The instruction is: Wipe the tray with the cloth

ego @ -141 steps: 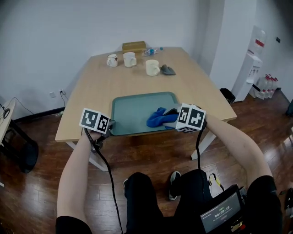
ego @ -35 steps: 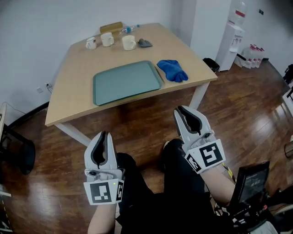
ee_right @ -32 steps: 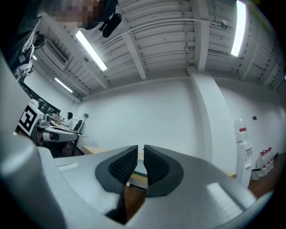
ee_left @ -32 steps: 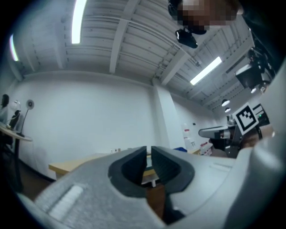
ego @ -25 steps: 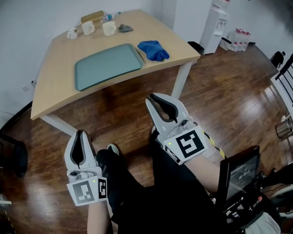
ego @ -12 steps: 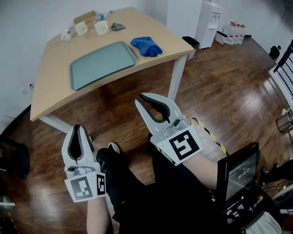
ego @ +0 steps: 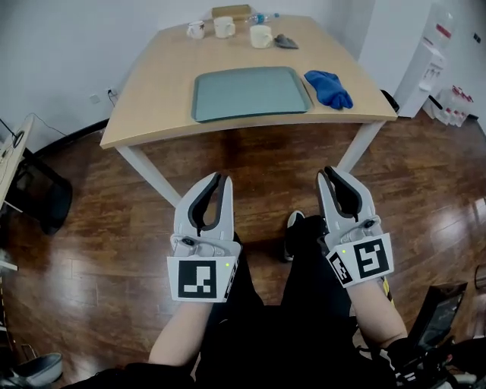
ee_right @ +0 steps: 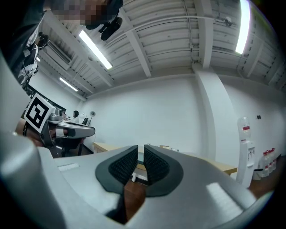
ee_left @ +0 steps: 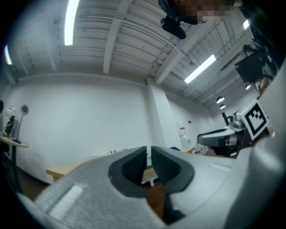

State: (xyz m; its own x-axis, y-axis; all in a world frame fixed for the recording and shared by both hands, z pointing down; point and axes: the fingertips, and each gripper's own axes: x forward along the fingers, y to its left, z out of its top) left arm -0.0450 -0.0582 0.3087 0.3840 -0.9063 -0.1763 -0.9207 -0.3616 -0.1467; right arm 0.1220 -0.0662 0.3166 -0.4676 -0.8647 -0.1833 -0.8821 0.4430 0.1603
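The teal tray [ego: 250, 93] lies empty on the wooden table [ego: 159, 83], near its front edge. A crumpled blue cloth [ego: 329, 87] rests on the table just right of the tray, apart from it. Both grippers are well back from the table, held low over the person's lap. My left gripper [ego: 222, 181] is shut and holds nothing. My right gripper [ego: 326, 173] is shut and empty too. In the left gripper view [ee_left: 149, 152] and the right gripper view [ee_right: 140, 152] the jaws point up toward the far wall with nothing between the pads.
Three white mugs [ego: 224, 27], a grey rag [ego: 286, 41], a water bottle [ego: 259, 17] and a tan box [ego: 231, 11] sit at the table's far edge. A water dispenser [ego: 436, 53] stands right. A dark chair [ego: 44, 199] is left, on the wooden floor.
The cloth went from on the tray to the table right of it. Both grippers left the table and came back to the lap; over the last second the view swung and the grippers rose slightly.
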